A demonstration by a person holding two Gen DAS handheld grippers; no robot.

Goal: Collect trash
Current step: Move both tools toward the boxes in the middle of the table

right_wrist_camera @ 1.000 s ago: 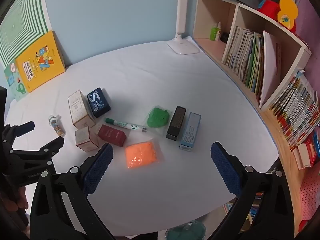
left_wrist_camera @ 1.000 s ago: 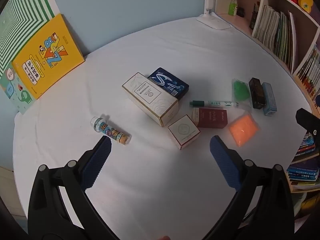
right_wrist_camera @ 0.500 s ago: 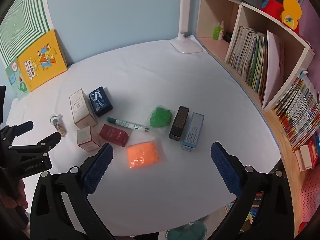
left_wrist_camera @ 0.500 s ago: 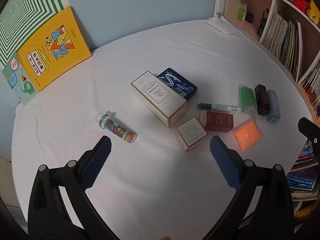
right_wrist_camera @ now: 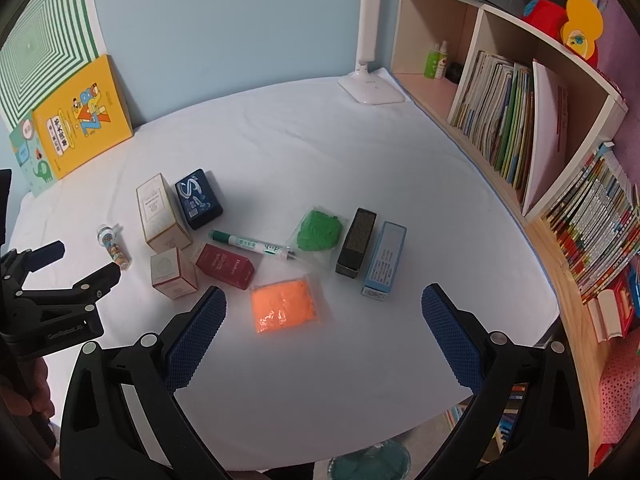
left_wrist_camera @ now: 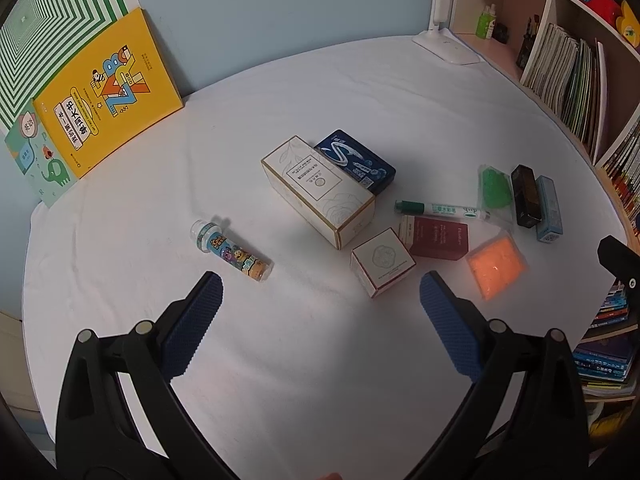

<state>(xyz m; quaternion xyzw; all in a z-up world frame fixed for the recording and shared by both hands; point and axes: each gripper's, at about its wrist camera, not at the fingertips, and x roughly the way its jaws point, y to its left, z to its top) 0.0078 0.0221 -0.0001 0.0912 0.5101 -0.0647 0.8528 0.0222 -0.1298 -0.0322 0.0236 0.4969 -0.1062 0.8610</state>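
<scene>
1. Left wrist view: left tongs (left_wrist_camera: 320,296) are wide open and empty, above the white surface (left_wrist_camera: 280,360); the small clear printed bottle (left_wrist_camera: 231,251) lies just ahead.
2. Right tongs (right_wrist_camera: 322,310) also gape empty, near the orange plastic packet (right_wrist_camera: 284,309).
3. Lower straight and straddle one item fully before closing.

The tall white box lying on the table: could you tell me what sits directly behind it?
Behind the tall white box lies a dark blue box, flat on the white table and pressed against its far side. Whether anything lies under either box cannot be seen.
</scene>
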